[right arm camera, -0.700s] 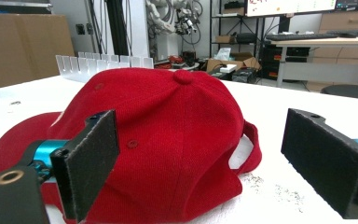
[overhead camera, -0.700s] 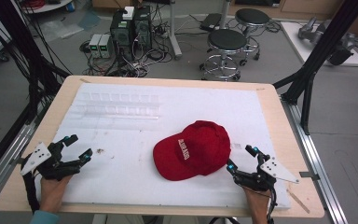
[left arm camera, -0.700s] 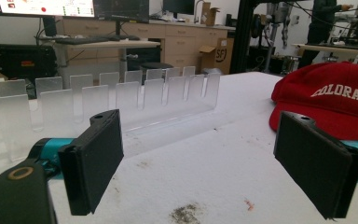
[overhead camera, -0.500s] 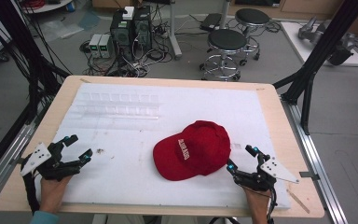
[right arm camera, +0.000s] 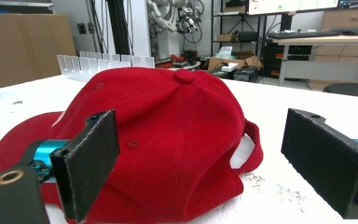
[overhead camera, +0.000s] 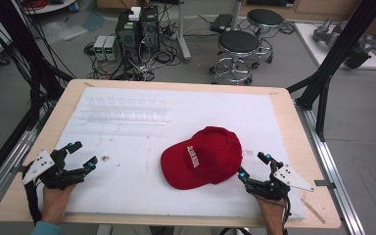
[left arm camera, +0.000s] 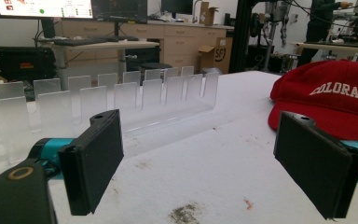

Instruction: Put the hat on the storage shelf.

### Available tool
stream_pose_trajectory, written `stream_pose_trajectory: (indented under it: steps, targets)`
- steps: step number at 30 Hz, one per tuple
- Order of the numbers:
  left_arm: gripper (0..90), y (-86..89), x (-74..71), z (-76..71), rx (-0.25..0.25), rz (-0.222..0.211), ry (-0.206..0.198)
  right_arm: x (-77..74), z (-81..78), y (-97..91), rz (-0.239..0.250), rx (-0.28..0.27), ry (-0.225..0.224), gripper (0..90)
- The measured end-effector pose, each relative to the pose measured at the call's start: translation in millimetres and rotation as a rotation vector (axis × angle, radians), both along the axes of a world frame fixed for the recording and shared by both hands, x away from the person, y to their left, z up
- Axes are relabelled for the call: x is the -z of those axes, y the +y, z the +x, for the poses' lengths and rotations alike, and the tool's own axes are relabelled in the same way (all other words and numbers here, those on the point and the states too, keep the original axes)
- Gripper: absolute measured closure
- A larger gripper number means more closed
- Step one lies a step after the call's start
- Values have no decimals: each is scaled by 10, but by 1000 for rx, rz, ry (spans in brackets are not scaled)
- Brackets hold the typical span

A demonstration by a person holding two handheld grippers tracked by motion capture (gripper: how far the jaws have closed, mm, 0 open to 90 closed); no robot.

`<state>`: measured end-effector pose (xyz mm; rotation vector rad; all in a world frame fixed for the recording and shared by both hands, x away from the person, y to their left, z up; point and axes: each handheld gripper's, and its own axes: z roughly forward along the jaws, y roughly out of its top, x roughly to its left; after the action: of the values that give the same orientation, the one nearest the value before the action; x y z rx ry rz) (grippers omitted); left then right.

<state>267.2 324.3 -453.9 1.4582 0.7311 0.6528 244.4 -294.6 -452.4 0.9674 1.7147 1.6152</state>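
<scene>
Right gripper (overhead camera: 253,165) gaped wide, held nothing, just short of the red cap (overhead camera: 203,157); cap's rear strap straight ahead of the jaws, not touched. Bare white mat (overhead camera: 127,142) between its pads. Table's near edge (overhead camera: 176,221) close behind the hand. Left gripper (overhead camera: 81,155) likewise spread fully, empty, well apart from the cap, off to its right. Open mat ahead of it, lightly stained. Clear slotted rack (overhead camera: 125,110) farther ahead, toward the far edge; free room between rack and cap.

"COLORADO" in white letters on front of red cap (left arm camera: 340,95); "SF" on cardboard box (left arm camera: 217,52).
</scene>
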Motion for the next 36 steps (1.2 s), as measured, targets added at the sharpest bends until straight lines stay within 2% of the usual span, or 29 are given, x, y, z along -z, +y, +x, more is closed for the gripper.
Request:
stream_pose_trajectory:
  steps: [4, 12, 13, 16, 17, 20, 21, 22, 25, 26, 29, 31, 34, 35, 36]
  targets:
    - [160, -1, 0, -1, 0, 6, -2, -2, 1, 2, 1, 4, 4, 103]
    - [162, -3, -1, 0, -3, 4, 0, -35, 51, 21, -34, -56, 42, 103]
    - [162, -4, 0, 0, -3, 4, -1, -79, 68, 31, -45, -60, 26, 103]
    - [162, -3, -1, 0, -3, 4, 0, -142, 92, 39, -36, -81, 30, 103]
    - [162, -5, 0, -1, -2, 3, 1, -226, 139, 54, -46, -105, 59, 103]
    - [163, -5, 0, -1, -2, 3, 1, -293, 176, 70, -55, -120, 72, 103]
    - [162, -4, -1, 0, -3, 5, 0, -366, 222, 87, -72, -127, 75, 103]
    - [163, -4, -1, 0, -3, 5, 0, -366, 222, 87, -72, -127, 75, 103]
    - [163, -5, -1, -1, -2, 5, 0, -482, 322, 124, -111, -150, 94, 103]
    - [163, -5, 0, -1, -2, 5, 0, -482, 322, 124, -111, -150, 94, 103]
    - [163, -4, 0, 0, -2, 3, 0, -549, 446, 157, -162, -191, 125, 103]
    - [163, -4, 0, 0, -3, 4, 1, -558, 469, 163, -172, -198, 134, 103]
    - [163, -4, 0, 0, -2, 3, 1, -604, 587, 178, -226, -220, 156, 103]
    - [163, -5, 0, 0, -3, 3, 1, -630, 654, 192, -249, -245, 165, 103]
    - [164, -5, 0, 0, -3, 3, 1, -630, 654, 192, -249, -245, 165, 103]
